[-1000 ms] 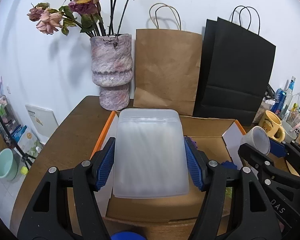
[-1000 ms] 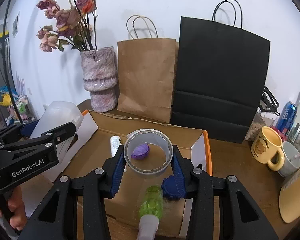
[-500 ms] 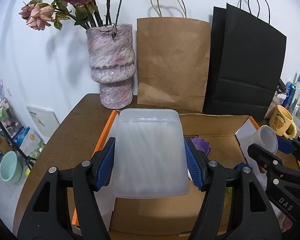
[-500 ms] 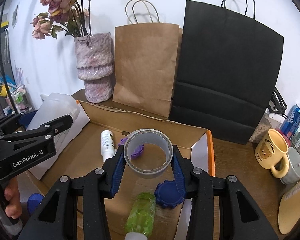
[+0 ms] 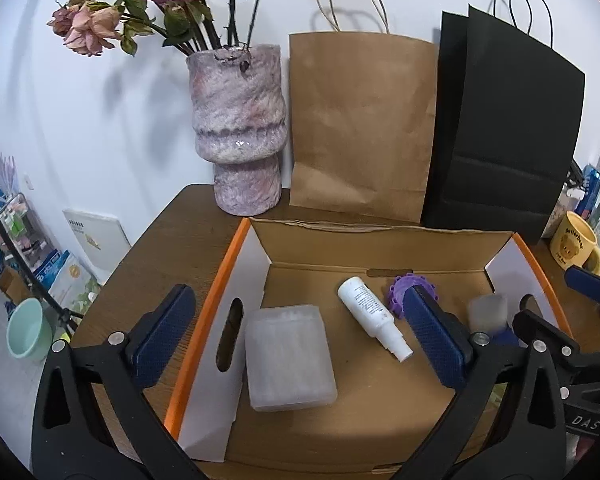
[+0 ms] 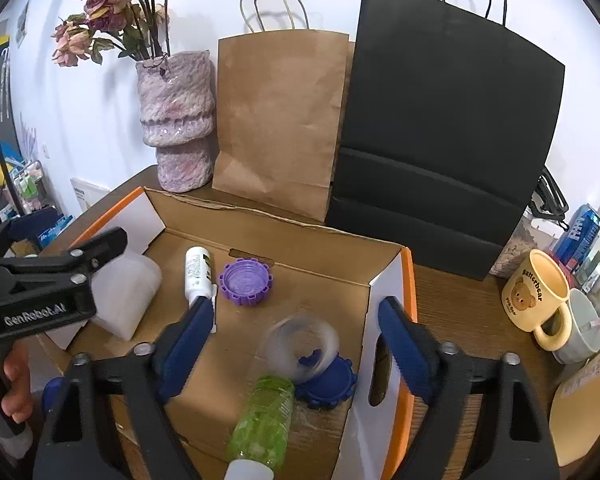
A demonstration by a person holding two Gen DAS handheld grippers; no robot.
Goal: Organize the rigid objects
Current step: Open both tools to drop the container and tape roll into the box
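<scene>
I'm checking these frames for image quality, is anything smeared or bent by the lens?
Right wrist view: the clear round tape roll is motion-blurred inside the open cardboard box, while the purple toothed plastic cap stays sharp. Left wrist view: the same roll is a soft smear; the frosted rectangular plastic container is crisp. Both views show fisheye bowing and dark corners.

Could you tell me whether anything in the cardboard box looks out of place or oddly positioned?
The tape roll looks odd: it is blurred and seems to tip onto the blue lid below the open right claw, apparently not settled. The green bottle and white spray bottle lie on their sides. Nothing looks spilled or broken.
</scene>
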